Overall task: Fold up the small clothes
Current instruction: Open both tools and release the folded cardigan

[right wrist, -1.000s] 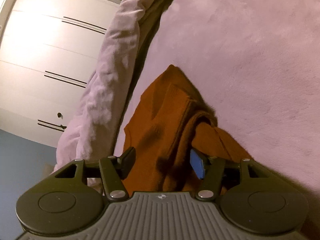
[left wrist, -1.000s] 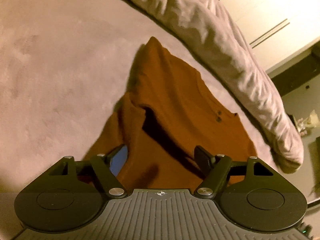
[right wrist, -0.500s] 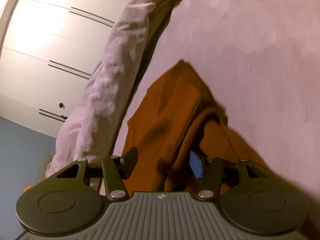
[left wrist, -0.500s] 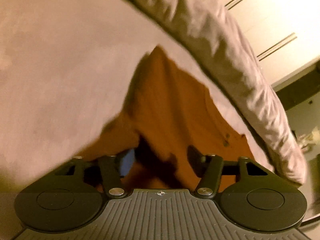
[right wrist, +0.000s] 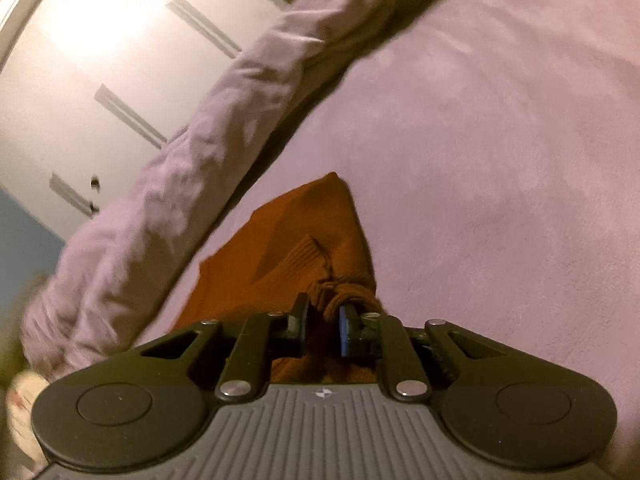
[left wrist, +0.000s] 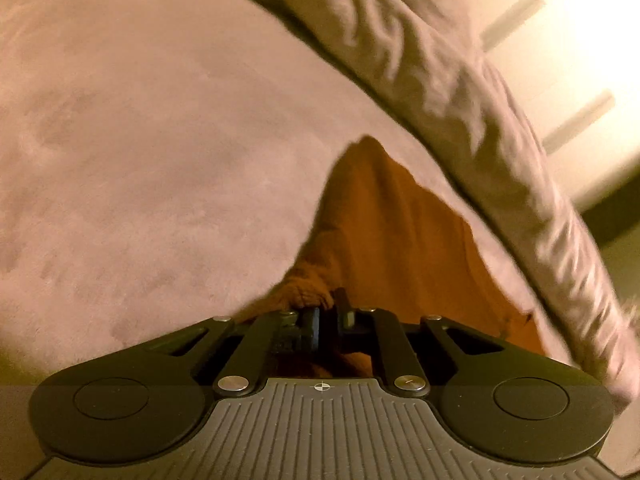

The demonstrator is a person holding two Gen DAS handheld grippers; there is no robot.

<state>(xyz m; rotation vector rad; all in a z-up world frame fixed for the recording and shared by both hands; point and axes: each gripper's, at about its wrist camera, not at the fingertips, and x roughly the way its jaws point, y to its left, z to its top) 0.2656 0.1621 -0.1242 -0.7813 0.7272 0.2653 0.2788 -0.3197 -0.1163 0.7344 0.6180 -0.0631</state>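
Note:
A small rust-orange shirt [left wrist: 384,232] lies on a pinkish bed cover [left wrist: 140,160], stretching away from both grippers. My left gripper [left wrist: 326,312] is shut on a bunched edge of the shirt close to the lens. In the right wrist view the same shirt [right wrist: 288,232] shows a ribbed cuff or hem. My right gripper [right wrist: 323,316] is shut on a gathered fold of the shirt [right wrist: 344,290], its jaws nearly together around the cloth. The near part of the shirt is hidden under both grippers.
A rumpled mauve duvet [left wrist: 460,80] lies bunched along the far side of the bed, also in the right wrist view [right wrist: 180,160]. A white wardrobe with bar handles [right wrist: 100,60] stands behind it. The bed cover [right wrist: 500,160] spreads wide to the right.
Both grippers were open over the shirt one second ago. Both have dropped down onto the near edge and closed on bunched fabric. The views tilted lower and closer to the bed.

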